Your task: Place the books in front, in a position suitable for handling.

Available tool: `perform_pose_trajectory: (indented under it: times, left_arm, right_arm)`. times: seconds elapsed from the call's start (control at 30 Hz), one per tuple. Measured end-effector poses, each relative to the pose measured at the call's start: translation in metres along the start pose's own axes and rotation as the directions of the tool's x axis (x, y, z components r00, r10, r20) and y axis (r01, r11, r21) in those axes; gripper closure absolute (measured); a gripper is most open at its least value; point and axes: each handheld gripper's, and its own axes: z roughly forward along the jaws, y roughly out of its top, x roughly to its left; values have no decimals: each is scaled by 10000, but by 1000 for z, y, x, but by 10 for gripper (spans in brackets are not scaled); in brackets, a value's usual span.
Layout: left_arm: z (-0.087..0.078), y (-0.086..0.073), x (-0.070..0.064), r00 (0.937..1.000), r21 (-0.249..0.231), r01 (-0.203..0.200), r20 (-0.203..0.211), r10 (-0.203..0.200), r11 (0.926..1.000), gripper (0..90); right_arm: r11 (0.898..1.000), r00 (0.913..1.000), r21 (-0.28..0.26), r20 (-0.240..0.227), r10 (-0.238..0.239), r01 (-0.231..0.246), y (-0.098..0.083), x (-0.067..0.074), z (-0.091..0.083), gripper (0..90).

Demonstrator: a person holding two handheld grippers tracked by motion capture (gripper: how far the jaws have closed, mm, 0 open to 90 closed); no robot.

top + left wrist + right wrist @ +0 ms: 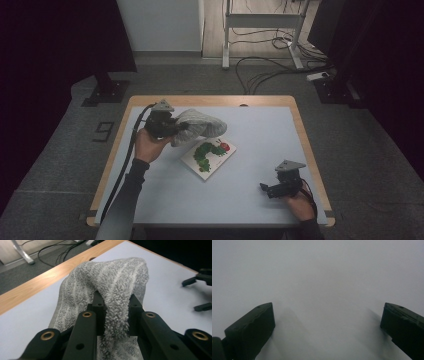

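Currently the left gripper has its jaws pinching a fold of the grey towel, and the towel is held up off the table at the far left, its loose end drooping toward the picture book. In the left gripper view the towel bunches thickly between the jaws, with most of the cloth hanging beyond them.

Risks noted:
- The grip takes only a bunched fold. Judged from the loose pile, the cloth could slide out if it is swung or tugged, and the towel would drop in a heap.
- The hanging end lies just beside the book. A sweep toward the near side could drag over the book and shift it across the table.
- The right gripper rests at the near right, well apart, its jaws spread with nothing between them. It offers no support, so the towel hangs from 1 point and may twist.

Count:
- 1 towel
- 1 book
- 2 grippers
- 1 table
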Motion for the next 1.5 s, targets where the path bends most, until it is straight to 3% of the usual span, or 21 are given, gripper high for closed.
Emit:
perform_pose_trajectory:
  times: [0.1, 0.37, 0.77, 0.83, 0.93, 1.13, 1.33, 1.4, 1.43, 1.5]
  left_arm:
    - [-1, 8, -15, 9992, -73, -254, 307, 256, 9997, 749]
    - [2, 16, -36, 9944, -228, -500, 920, 519, 9985, 748]
    - [18, 18, -68, 9799, -261, -922, 1753, 953, 9954, 745]
    - [21, 18, -76, 9752, -259, -1089, 1909, 1119, 9937, 744]
    - [25, 17, -84, 9714, -239, -1246, 2009, 1268, 9919, 745]
    - [34, 14, -91, 9686, -12, -1485, 2012, 1457, 9889, 743]
    - [45, 11, -96, 9664, 212, -1553, 2107, 1475, 9876, 741]
    - [50, 10, -98, 9634, 280, -1596, 2227, 1495, 9868, 741]
    - [50, 10, -98, 9634, 280, -1596, 2227, 1495, 9868, 740]
    - [53, 10, -99, 9625, 289, -1567, 2285, 1461, 9872, 740]
  right_arm:
    - [10000, 10000, 12, -27, 7, -7, 0, 0, 0, 0]
    - [10000, 10000, 12, -64, 51, -51, 0, -1, 0, 0]
    - [10000, 10000, -14, -49, 34, -34, 0, -1, -1, 3]
    - [9999, 10000, -152, 36, 74, -73, 0, -1, -2, 44]
    - [9992, 9998, -352, 27, 179, -177, -1, -2, -7, 38]
    - [9947, 9997, -1010, -160, 182, -197, 8, -3, -28, 13]
    - [9867, 9946, -1603, -940, -433, 278, 37, 3, -49, 0]
    - [9804, 9865, -1814, -1295, -1006, 762, 59, 8, -52, 0]
    - [9804, 9865, -1814, -1295, -1006, 762, 59, 8, -52, 0]
    - [9744, 9760, -1888, -1555, -1525, 1222, 81, 15, -51, 0]
